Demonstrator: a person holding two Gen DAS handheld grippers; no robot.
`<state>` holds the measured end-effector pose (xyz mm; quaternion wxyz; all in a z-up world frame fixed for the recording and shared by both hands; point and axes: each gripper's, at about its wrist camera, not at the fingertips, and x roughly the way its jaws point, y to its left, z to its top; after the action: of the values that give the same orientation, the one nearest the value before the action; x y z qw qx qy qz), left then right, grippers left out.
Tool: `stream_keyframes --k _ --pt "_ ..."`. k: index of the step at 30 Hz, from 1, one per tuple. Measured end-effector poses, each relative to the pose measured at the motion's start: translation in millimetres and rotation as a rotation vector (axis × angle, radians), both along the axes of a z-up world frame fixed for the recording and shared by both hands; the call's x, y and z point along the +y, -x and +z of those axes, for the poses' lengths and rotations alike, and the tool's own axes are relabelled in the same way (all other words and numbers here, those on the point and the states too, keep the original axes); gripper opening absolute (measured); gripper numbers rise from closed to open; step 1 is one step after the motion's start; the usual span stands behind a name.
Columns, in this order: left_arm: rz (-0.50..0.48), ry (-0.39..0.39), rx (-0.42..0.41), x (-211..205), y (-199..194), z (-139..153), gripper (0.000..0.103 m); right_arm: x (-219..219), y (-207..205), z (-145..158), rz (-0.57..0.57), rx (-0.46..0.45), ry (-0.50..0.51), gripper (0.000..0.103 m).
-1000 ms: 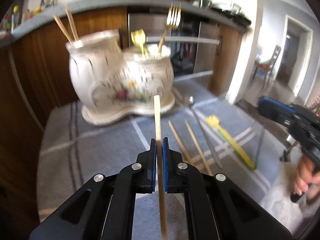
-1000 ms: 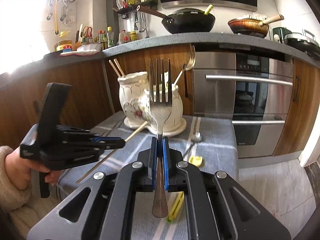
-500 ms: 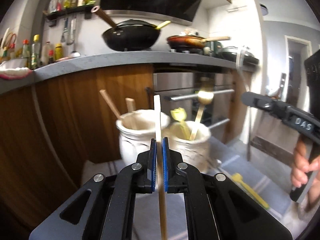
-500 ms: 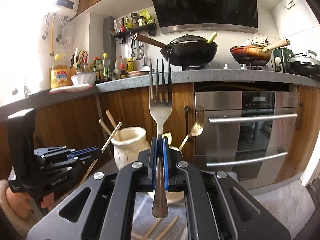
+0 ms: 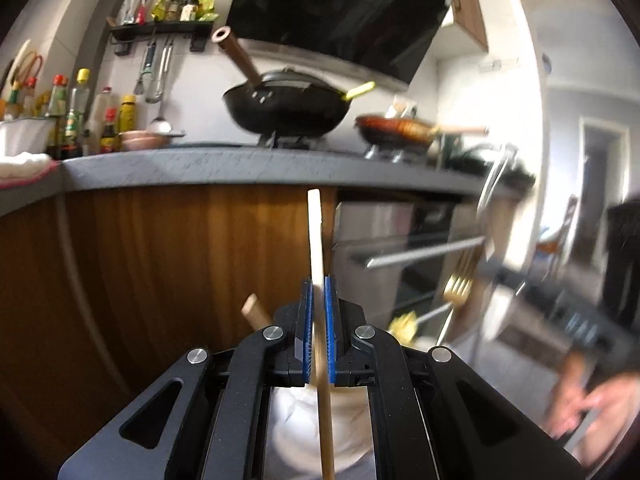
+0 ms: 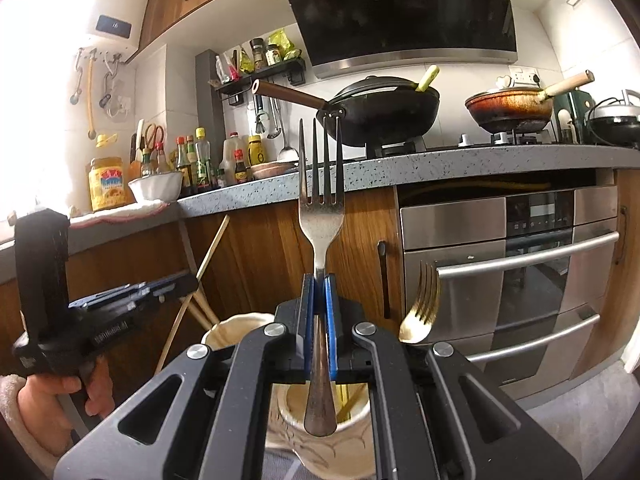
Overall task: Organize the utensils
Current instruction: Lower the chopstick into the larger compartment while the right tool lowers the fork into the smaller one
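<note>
My left gripper is shut on a wooden chopstick, held upright right over the white ceramic utensil holder, whose top shows between the jaws. My right gripper is shut on a silver fork, tines up, handle end hanging over the holder's right pot. The left pot holds chopsticks. A gold fork stands in the right pot. The left gripper also shows in the right wrist view, with its chopstick.
A grey kitchen counter with a black wok, a frying pan and bottles runs behind. A steel oven and wooden cabinet fronts stand below it. Grey cloth lies under the holder.
Both grippers have risen and moved in over the holder with their utensils upright. The views have tilted up from the cloth to the counter. The holder now sits under the jaws.
</note>
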<state>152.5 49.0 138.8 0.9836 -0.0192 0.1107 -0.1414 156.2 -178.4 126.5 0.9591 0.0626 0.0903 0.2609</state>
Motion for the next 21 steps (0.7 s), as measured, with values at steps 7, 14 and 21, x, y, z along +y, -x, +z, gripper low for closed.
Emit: stream_keyframes --k 7,14,21 --pt "0.007 0.037 -0.087 -23.1 -24.1 13.7 0.006 0.1 -14.5 -8.1 -0.015 -0.022 -0.032 0.005" --pt "0.074 0.006 -0.156 -37.2 -37.1 5.3 0.006 1.6 -27.4 -17.2 -0.011 -0.005 -0.03 0.005" --pt "0.11 -0.001 -0.176 -39.2 -46.5 3.2 0.006 6.9 -30.1 -25.7 0.011 0.017 0.002 0.005"
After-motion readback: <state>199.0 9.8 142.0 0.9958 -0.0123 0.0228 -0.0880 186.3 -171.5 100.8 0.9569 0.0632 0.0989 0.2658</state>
